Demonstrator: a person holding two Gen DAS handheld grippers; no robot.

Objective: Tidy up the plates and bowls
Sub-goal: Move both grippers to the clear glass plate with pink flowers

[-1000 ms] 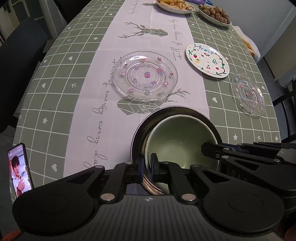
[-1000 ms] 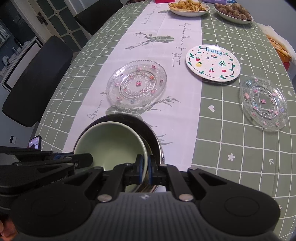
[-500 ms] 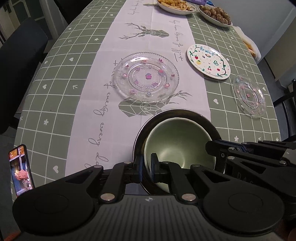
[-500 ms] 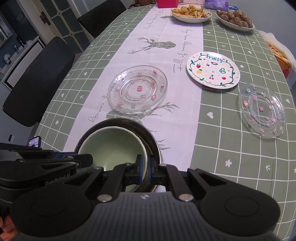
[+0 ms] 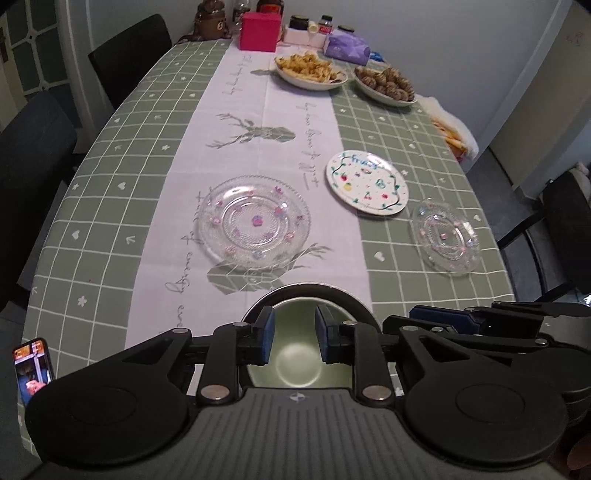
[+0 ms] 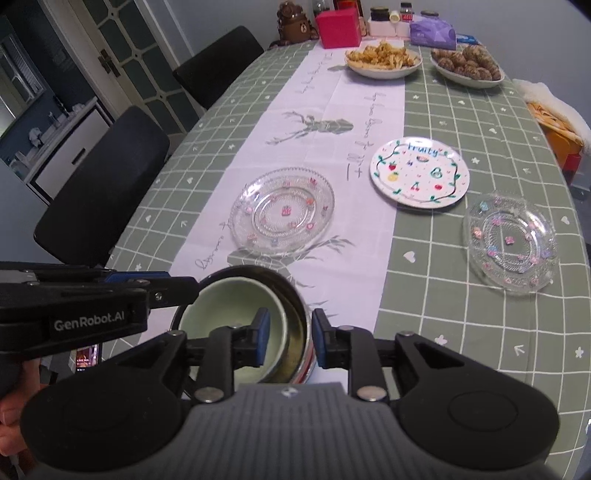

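A pale green bowl (image 5: 295, 354) (image 6: 229, 306) sits nested in a dark metal bowl (image 5: 306, 288) (image 6: 291, 291) at the table's near edge. My left gripper (image 5: 293, 338) hangs just above it, jaws opening, its pads off the rim. My right gripper (image 6: 290, 338) straddles both rims on the right side, jaws opening too, pads clear of them. Beyond lie a large clear glass plate (image 5: 254, 221) (image 6: 282, 212), a white "Fruity" plate (image 5: 367, 182) (image 6: 419, 171) and a small glass plate (image 5: 445, 236) (image 6: 511, 243).
Two dishes of food (image 5: 312, 70) (image 5: 386, 85), a red box (image 5: 258, 31) and jars stand at the far end. A phone (image 5: 31, 369) lies at the near left edge. Black chairs (image 6: 107, 192) line the left side; another chair (image 5: 561, 229) is on the right.
Both grippers were shut on the nested bowls' rims; now both have opened and lifted away. The bowls stay on the table, and the views have tilted up toward the far end.
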